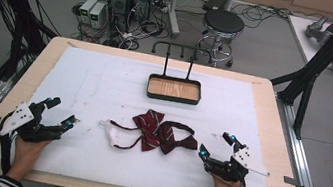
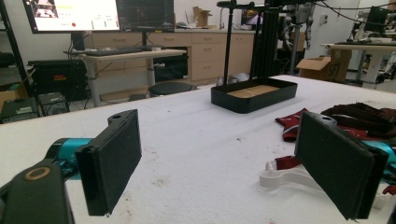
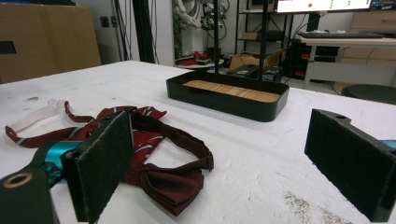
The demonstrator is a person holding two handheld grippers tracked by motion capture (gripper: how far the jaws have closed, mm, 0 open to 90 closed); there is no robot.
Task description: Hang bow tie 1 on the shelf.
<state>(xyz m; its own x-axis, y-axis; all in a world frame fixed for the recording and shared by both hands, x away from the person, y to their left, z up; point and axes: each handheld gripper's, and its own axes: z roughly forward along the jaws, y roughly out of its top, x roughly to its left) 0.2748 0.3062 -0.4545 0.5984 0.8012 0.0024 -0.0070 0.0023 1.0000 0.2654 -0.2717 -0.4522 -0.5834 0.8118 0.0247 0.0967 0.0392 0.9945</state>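
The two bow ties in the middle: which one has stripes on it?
The striped bow tie, the left one of the pair in the high view, with thin pale lines across its red cloth. The plain bow tie beside it, overlapping it, is darker maroon with no pattern.

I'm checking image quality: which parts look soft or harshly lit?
High view: even light, faint shadows, bow ties fairly sharp. Left gripper view: near jaws soft, tray clear. Right gripper view: near jaws soft, the dark bow tie's fabric weave blurred.
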